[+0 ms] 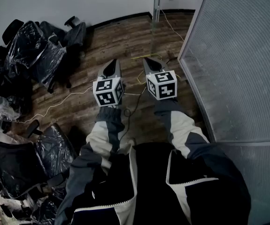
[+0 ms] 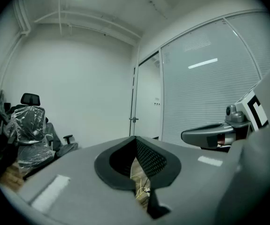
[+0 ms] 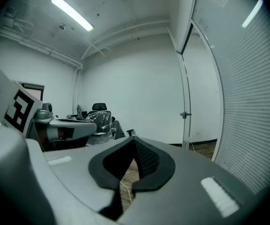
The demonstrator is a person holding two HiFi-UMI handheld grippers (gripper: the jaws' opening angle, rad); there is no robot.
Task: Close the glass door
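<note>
Holding two grippers level over a dark wood-plank floor [image 1: 120, 36] – left gripper [image 1: 114, 61] beside right gripper [image 1: 147, 60], both with fingers closed and empty. Facing the glass door [image 2: 147, 97] ahead, just left of a ribbed glass partition [image 1: 238, 55]. At least three plastic-wrapped office chairs [image 1: 31, 50] heaped at left – white walls.

Bare floor [image 1: 125, 41] open ahead, between wrapped chairs [image 1: 31, 50] and frosted panel [image 1: 238, 64].
</note>
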